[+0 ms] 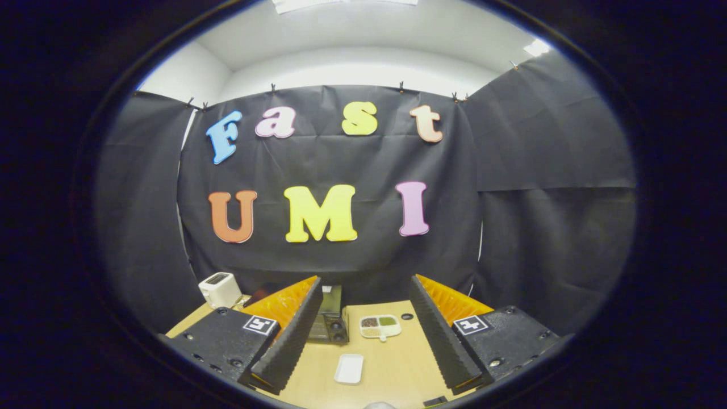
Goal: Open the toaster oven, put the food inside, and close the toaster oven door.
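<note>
Gripper (363, 346) held high above the desk (397, 363), looking down and forward. Jaws spread wide, nothing between them but bare desk and the small dishes; they hold nothing.

Toaster oven (329, 318): dark box at lower centre of the frame, just beyond the tip of the left finger (289, 329), partly hidden by it. Two round knobs show on its near lower face. Whether the door is open or shut cannot be told from this angle; the handle is not made out.

Food: compartment dish (380, 326) with brown and green fillings sits right of the oven, between the fingers and ahead of them. A white tray (349, 368) lies nearer, lower centre, apparently empty.

White toaster (220, 288) stands at lower left, well apart, against the booth wall.

Handling judgement: the oven is likely rigid and heavy enough to stay put if the door is pulled gently; the door should be taken by its top bar or edge. The compartment dish looks light, stiff, smooth plastic, probably slippery. Grip its rim or the small tab at its near edge and keep it level, since loose contents could spill.
</note>
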Available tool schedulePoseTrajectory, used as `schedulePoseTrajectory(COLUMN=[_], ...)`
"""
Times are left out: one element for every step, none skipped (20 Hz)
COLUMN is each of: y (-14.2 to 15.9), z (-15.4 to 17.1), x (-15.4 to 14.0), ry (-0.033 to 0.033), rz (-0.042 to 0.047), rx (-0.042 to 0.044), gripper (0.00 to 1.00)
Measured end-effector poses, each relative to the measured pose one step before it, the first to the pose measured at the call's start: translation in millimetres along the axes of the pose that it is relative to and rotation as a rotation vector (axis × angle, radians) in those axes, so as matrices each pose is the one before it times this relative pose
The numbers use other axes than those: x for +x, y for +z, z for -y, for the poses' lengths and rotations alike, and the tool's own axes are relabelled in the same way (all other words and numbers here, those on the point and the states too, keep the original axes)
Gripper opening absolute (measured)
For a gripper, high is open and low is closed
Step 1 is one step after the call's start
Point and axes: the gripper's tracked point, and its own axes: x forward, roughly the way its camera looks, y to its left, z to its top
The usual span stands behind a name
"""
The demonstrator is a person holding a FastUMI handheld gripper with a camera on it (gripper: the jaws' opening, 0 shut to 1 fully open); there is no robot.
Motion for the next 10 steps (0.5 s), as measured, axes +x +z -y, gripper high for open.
schedulePoseTrajectory(y=[2.6, 1.99, 1.17, 0.95, 0.42, -0.34, -1.6, 0.49, -1.45, -0.65], z=[6.73, 7.57, 6.01, 6.13, 7.5, 3.58, 3.58, 2.88, 2.78, 2.91], x=[-1.26, 1.58, 1.4, 1.13, -1.83, 0.35, 0.46, 1.33, -0.96, 0.28], ry=[0.00117, -0.00097, 0.00047, -0.00273, -0.00243, 0.00287, -0.00056, 0.0003, -0.00099, 0.00076], rz=[-0.00213, 0.00042, 0.00217, 0.00332, -0.0016, 0.00103, -0.00059, 0.00167, -0.00189, -0.003], rx=[-0.00652, -0.00805, -0.00244, -0.00106, -0.00018, -0.0014, -0.00219, -0.00231, -0.0011, 0.001], gripper=[0.98, 0.98, 0.98, 0.98, 0.98, 0.98, 0.98, 0.98, 0.98, 0.98])
